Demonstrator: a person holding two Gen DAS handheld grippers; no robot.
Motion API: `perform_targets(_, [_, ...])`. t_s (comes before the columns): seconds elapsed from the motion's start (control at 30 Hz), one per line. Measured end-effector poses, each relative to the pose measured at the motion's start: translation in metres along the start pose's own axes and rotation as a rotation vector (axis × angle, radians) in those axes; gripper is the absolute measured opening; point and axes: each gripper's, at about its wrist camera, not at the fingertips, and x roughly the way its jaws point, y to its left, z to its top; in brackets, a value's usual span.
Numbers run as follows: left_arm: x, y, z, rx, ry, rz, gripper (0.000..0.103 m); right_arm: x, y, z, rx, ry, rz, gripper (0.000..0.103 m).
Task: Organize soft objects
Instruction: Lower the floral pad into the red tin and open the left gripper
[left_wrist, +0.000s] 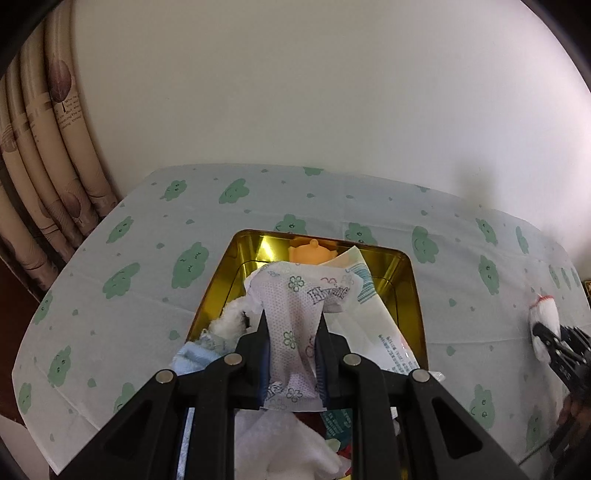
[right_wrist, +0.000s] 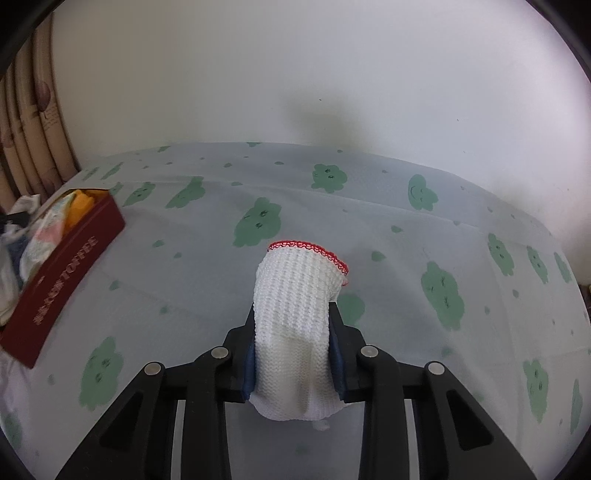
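Both wrist fisheyes look steeply down along their fingers, close up. Left view sits over the gold-lined tin (left_wrist: 410, 288); right view faces bare tablecloth (right_wrist: 369, 206). Shared: tin, tablecloth, far wall.

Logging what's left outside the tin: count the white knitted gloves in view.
1. The white knitted glove with the red-trimmed cuff is clamped in the right gripper above the tablecloth. Others may lie buried in the tin.

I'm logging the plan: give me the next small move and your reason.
Probably lower the left gripper and release its white floral packet into the gold-lined tin: it already hangs over the tin, while the right gripper, clamping the white knit glove, is off to the side.
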Motion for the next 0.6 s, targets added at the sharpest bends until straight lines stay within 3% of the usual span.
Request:
perform_targets(0.3, [0.019, -0.002, 0.002, -0.005, 0.03, -0.002, 0.024, -0.011, 0.011, -0.023, -0.002, 0.008, 0.027, 0.029])
perform_targets(0.53, [0.014, -0.006, 0.004, 0.049, 0.03, -0.012, 0.056, -0.013, 0.013, -0.027, 0.009, 0.007, 0.038, 0.029])
perform_targets(0.6, [0.011, -0.007, 0.003, 0.055, 0.025, -0.008, 0.057, -0.014, 0.014, -0.028, 0.005, 0.007, 0.039, 0.029])
